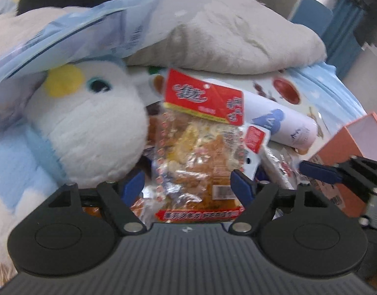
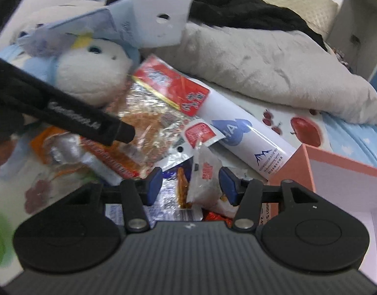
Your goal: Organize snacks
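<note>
A clear snack bag with a red header (image 1: 200,147) lies on a pile of snacks on the bed. My left gripper (image 1: 186,184) is open, its blue pads either side of the bag's lower part, and holds nothing. The same bag shows in the right wrist view (image 2: 159,113), with the left gripper's black finger (image 2: 90,123) over it. My right gripper (image 2: 190,184) is open around a small clear sachet (image 2: 205,179) that stands between its pads. More snack packets (image 2: 95,162) lie left of it. An open pink box (image 2: 335,172) sits at the right.
A white and blue plush toy (image 1: 90,127) lies left of the pile. A white spray tube (image 2: 249,142) lies behind the snacks. A grey blanket (image 1: 237,36) is heaped at the back. A pale blue package (image 2: 144,24) rests over the plush. The pink box shows in the left view (image 1: 348,142).
</note>
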Motion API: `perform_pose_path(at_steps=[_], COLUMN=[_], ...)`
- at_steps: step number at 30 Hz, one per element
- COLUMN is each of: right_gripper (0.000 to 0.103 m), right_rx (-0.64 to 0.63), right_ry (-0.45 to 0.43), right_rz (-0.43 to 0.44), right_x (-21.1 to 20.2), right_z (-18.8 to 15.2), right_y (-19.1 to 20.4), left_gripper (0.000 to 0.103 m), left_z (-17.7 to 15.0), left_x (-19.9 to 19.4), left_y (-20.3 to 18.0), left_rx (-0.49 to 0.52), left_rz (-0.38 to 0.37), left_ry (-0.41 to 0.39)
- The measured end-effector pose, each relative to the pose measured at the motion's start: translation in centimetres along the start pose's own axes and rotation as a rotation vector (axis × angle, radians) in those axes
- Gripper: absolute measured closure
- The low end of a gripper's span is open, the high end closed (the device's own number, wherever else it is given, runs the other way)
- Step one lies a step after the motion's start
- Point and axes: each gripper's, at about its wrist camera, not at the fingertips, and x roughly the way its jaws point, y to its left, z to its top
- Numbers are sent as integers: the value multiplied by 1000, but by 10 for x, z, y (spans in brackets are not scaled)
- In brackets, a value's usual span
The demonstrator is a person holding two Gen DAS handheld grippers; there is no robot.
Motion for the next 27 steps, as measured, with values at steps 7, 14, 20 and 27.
perform_pose_path(at_steps=[7,14,20,27], right_gripper=[58,72,73,74], right_rx=[-38,-66,-41,-35], right_ry=[50,101,127,114], right_rz=[-41,-8,43,85], right_x=[19,21,22,16], right_z=[1,6,11,9], right_y=[3,2,-6,-6], left_gripper=[31,36,65,77], left_z=[5,6,8,-1], left_x=[19,20,19,11], left_y=[6,-5,-14,-20], left_rx=[-27,-41,-78,-141], left_rz=[-37,-47,-30,9], left_ry=[53,106,133,124])
